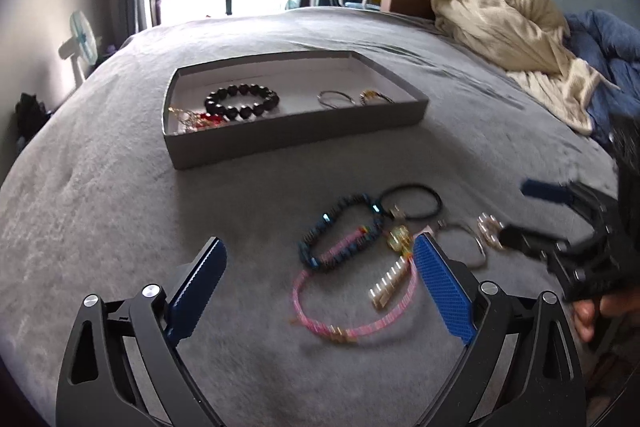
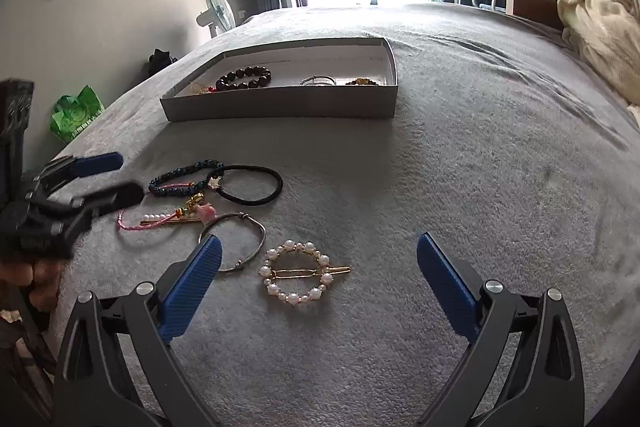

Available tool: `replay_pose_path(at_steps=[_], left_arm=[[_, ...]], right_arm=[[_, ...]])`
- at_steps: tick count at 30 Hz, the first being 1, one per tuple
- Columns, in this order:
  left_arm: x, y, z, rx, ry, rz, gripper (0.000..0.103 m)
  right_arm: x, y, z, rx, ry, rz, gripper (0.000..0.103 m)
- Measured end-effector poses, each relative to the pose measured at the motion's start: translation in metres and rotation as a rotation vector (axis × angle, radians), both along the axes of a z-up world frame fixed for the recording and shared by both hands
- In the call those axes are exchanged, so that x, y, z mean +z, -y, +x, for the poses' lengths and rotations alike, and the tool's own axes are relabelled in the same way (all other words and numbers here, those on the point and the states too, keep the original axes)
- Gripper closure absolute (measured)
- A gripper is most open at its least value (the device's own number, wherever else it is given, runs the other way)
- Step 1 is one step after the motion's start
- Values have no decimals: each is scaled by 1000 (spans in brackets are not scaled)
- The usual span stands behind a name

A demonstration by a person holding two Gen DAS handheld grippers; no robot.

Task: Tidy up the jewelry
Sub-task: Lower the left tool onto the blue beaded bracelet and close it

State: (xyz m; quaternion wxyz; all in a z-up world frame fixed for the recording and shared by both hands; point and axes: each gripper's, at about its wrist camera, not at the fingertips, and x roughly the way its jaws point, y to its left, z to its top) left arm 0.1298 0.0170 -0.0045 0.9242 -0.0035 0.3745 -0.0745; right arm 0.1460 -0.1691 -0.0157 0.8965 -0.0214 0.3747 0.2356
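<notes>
A round gold hair clip ringed with white pearls (image 2: 296, 273) lies flat on the grey plush bedspread (image 2: 460, 167), between the right gripper's (image 2: 319, 267) wide-spread blue fingers (image 2: 192, 291). The left gripper (image 1: 320, 267), equally wide, hovers above a pink beaded bracelet (image 1: 352, 301). Beyond sits a shallow grey cardboard tray (image 2: 280, 107).

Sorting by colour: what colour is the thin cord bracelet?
Pink, clearest in the left wrist view.

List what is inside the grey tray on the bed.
Grey tray holds a dark beaded bracelet, a thin silver bangle, a gold piece and red-gold jewelry, partly hidden by the near wall.
</notes>
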Motion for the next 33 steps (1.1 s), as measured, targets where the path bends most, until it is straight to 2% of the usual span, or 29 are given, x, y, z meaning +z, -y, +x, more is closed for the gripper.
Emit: replay_pose_path(at_steps=[3, 5, 10, 19, 20, 22, 24, 26, 33], left_arm=[[-2, -2, 18, 5, -32, 6, 11], [-5, -4, 28, 12, -56, 6, 15], [-15, -4, 47, -8, -131, 20, 37], [-24, 2, 54, -33, -171, 57, 63], [-24, 2, 54, -32, -168, 59, 66], [-24, -2, 53, -14, -158, 46, 79], [-23, -11, 51, 16, -149, 17, 86], [-22, -18, 49, 38, -143, 4, 88], [-20, -37, 40, 85, -133, -10, 88]], right_arm=[[0, 0, -1, -1, 2, -4, 7], [0, 0, -1, -1, 6, -7, 7], [0, 0, -1, -2, 5, -4, 7], [-1, 2, 1, -6, -8, 2, 8], [-1, 2, 2, -5, -9, 1, 9], [-3, 1, 4, -5, -24, -7, 16], [-5, 1, 5, -4, -38, -7, 24], [-7, 2, 6, -5, -58, -2, 28], [-11, 3, 7, 8, -101, 20, 28]])
